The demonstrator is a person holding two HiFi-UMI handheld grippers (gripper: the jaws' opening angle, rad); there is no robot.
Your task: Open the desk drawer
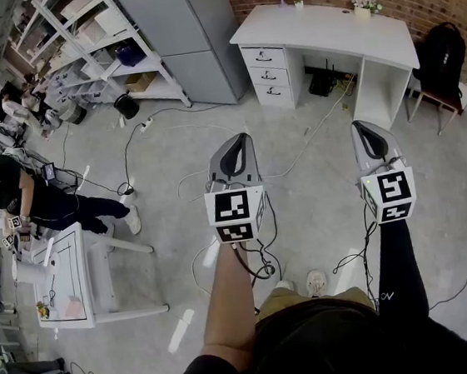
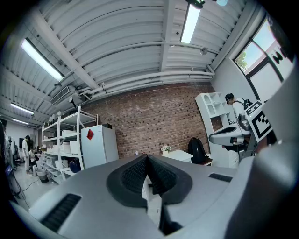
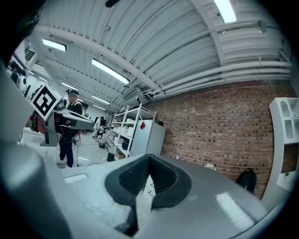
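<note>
**Drawer stack out of reach, both grippers closed**

The drawer stack point(image 1: 268, 74) sits in the left pedestal of the white bench point(image 1: 324, 29) against the brick wall. It has three fronts, each with a small dark handle, and all appear pushed in. It stands well apart from both grippers, across open floor.

Left gripper point(image 2: 147, 155): jaws together, nothing between them. Right gripper point(image 3: 149, 157): jaws together, nothing between them. Both are held level and point towards the bench.

Hazards from this position:

- Loose cables point(image 1: 210, 130) trail across the floor between the person and the bench. Walking forward without watching them could likely cause a snag or a trip.
- Closed jaws cannot take a handle. Reaching a front with the jaws together would probably only push against it.
- The handles look small. A grip placed off-centre could slip off when the pull starts.
- Which of the three drawers is meant cannot be told.
</note>
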